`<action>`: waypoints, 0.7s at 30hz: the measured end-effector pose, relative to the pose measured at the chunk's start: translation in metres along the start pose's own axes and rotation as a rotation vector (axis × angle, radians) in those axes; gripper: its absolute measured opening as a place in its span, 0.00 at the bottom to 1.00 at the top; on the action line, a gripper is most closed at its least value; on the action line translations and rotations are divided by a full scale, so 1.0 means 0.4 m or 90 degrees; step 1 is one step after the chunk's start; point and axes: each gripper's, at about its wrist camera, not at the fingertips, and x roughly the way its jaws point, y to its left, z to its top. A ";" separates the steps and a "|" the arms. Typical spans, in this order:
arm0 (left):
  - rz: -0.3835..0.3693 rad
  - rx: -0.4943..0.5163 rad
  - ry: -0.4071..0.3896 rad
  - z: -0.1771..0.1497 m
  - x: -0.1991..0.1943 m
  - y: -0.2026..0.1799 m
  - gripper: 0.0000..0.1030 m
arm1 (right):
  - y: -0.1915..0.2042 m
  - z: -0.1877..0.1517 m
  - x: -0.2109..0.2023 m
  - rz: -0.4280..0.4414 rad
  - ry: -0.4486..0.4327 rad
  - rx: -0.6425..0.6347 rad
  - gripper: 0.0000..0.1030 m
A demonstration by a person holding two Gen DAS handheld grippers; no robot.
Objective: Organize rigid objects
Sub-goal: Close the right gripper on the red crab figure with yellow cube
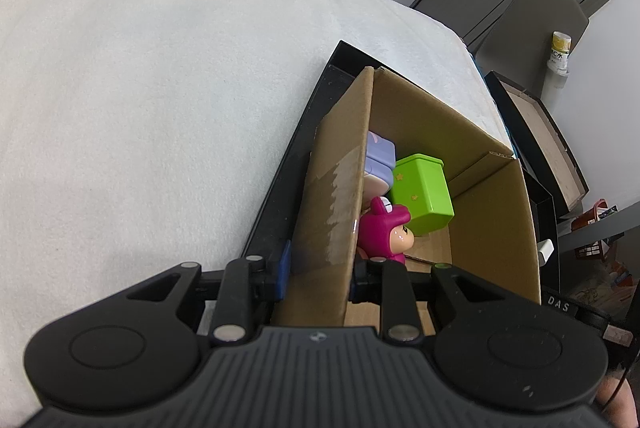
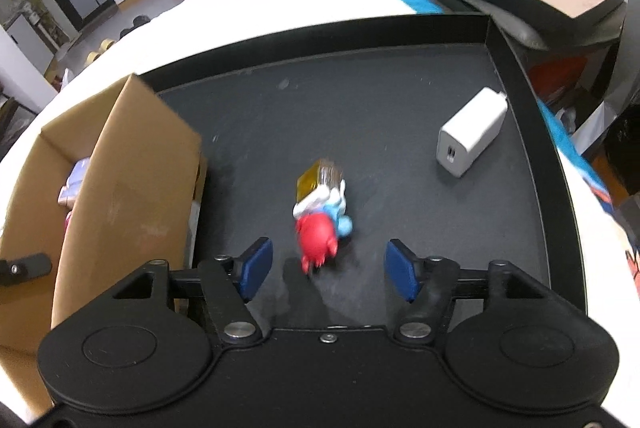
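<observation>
The left gripper (image 1: 320, 280) pinches the cardboard box (image 1: 492, 204) wall. The right gripper (image 2: 329, 270), jaws wide and empty, hovers over a small toy figure (image 2: 322, 220) on the black tray (image 2: 532, 132); next, probably closing on it.

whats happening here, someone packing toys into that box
Yes, a person with a gripper in each hand is sorting small things from a black tray into a cardboard box. The left gripper is clamped on the box's near wall, steadying it. A green box, a pink figure and a purple toy are already inside. The right gripper is open just above a red and blue toy figure lying on the tray, not gripping it. A white charger also waits on the tray.
</observation>
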 end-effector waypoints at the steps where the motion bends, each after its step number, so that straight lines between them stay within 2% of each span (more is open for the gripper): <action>1: 0.000 0.000 0.000 0.000 0.000 0.000 0.25 | 0.000 0.007 0.003 0.001 -0.004 0.000 0.61; 14: 0.000 0.001 0.000 0.000 0.002 0.001 0.25 | 0.035 0.009 0.039 -0.051 -0.046 -0.083 0.60; 16: 0.000 0.001 -0.001 -0.001 0.002 0.001 0.25 | 0.047 0.011 0.042 -0.054 -0.047 -0.101 0.50; 17: 0.000 0.002 -0.001 -0.001 0.002 0.001 0.25 | 0.055 0.009 0.040 -0.055 -0.047 -0.114 0.35; 18: 0.000 0.002 -0.001 -0.001 0.002 0.001 0.25 | 0.061 0.008 0.037 -0.056 -0.046 -0.125 0.31; 21: 0.001 0.002 -0.001 0.000 0.002 0.001 0.25 | 0.063 0.003 0.027 -0.041 -0.035 -0.125 0.31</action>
